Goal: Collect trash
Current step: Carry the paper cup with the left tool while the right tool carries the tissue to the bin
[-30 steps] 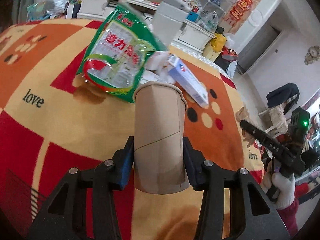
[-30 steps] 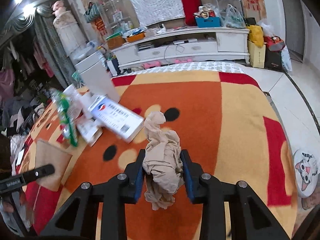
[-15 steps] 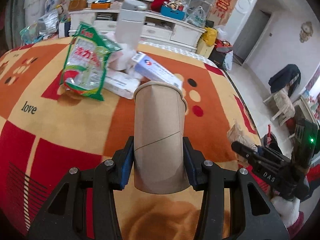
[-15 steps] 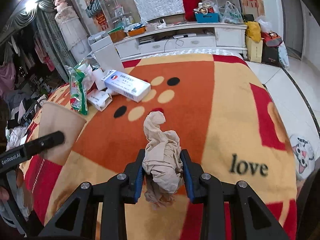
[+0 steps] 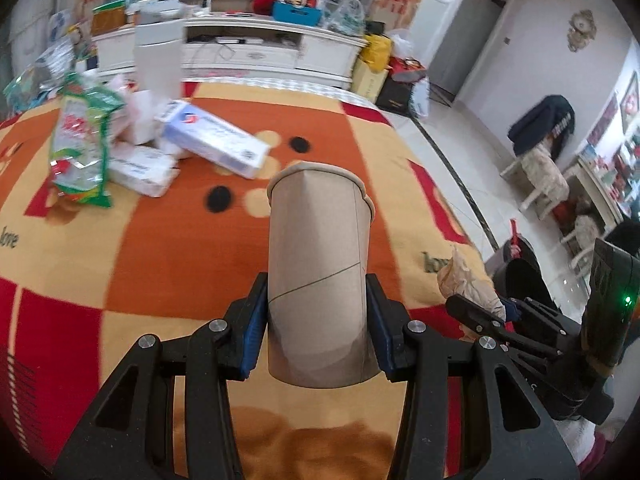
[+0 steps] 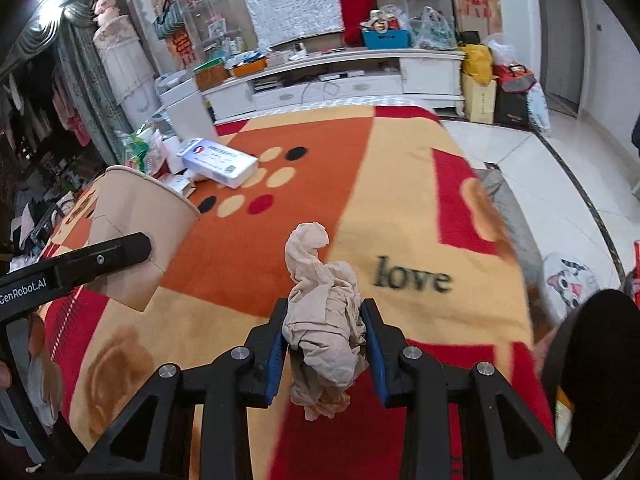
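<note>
Carrying trash off for disposal | left gripper (image 5: 316,322) clamps cup (image 5: 318,276) | right gripper (image 6: 325,350) pinches wad (image 6: 322,320)

one paper cup (image 5: 318,276), one crumpled tissue (image 6: 324,328), two hand-held grippers

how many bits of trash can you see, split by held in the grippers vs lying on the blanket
Held in grippers: 2 (paper cup in left gripper, crumpled tissue in right gripper)
Lying on blanket: at least 3 (green snack bag, blue-white box, white packet)
Total: at least 5; the far pile is blurred.
</note>
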Demonstrator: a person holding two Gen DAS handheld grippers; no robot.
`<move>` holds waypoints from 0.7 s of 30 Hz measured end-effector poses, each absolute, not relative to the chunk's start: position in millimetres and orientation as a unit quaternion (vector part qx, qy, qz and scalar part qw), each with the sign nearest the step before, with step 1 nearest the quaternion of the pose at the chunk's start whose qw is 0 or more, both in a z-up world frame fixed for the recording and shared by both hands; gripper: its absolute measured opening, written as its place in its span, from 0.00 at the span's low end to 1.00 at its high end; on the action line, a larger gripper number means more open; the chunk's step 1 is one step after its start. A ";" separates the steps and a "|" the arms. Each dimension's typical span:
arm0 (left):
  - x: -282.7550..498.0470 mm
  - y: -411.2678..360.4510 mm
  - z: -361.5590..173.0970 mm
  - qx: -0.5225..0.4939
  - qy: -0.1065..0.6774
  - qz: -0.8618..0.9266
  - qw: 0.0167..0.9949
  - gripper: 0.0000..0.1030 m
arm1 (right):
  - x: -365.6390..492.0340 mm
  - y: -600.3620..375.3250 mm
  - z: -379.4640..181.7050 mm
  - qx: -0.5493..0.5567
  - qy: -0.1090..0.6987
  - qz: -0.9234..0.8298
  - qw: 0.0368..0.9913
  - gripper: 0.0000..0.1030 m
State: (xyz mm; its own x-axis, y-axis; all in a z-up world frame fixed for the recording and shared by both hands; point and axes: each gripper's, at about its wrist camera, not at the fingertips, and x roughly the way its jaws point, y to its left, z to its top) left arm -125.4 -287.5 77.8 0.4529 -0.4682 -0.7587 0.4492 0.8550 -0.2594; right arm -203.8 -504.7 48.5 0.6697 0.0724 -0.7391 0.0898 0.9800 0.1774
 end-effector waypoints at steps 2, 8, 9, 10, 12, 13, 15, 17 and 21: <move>-129.8 -300.6 77.5 -0.004 0.449 -0.280 0.849 0.42 | -210.2 -513.9 49.6 0.104 0.404 -0.013 0.909 0.32; -141.6 -335.8 78.0 0.009 0.450 -0.307 0.838 0.42 | -230.4 -543.6 54.1 0.115 0.397 -0.039 0.910 0.32; -143.4 -341.4 78.4 0.011 0.450 -0.311 0.837 0.42 | -233.4 -547.0 54.7 0.116 0.397 -0.042 0.910 0.32; -144.2 -346.4 78.8 0.012 0.450 -0.314 0.836 0.42 | -237.0 -552.4 54.9 0.119 0.395 -0.048 0.909 0.32; -147.3 -356.7 79.8 0.014 0.450 -0.323 0.832 0.42 | -244.7 -564.3 55.0 0.125 0.395 -0.058 0.908 0.32; -148.9 -363.5 80.5 0.015 0.450 -0.329 0.830 0.42 | -247.6 -569.9 54.7 0.126 0.395 -0.063 0.908 0.32; -152.4 -375.8 81.3 0.018 0.450 -0.339 0.826 0.42 | -255.9 -583.1 54.7 0.130 0.394 -0.076 0.907 0.32; -155.4 -386.6 82.1 0.023 0.448 -0.348 0.823 0.42 | -264.9 -594.5 54.6 0.133 0.393 -0.089 0.905 0.32; -164.3 -414.1 82.9 0.030 0.449 -0.373 0.811 0.42 | -280.9 -619.1 53.9 0.141 0.395 -0.114 0.901 0.32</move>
State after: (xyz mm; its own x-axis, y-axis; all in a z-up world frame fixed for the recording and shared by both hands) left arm -164.3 -414.1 82.9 0.3181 -0.5787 -0.7509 0.6324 0.7197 -0.2867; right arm -280.9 -619.1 53.9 0.6626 -0.0939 -0.7431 0.3162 0.9344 0.1639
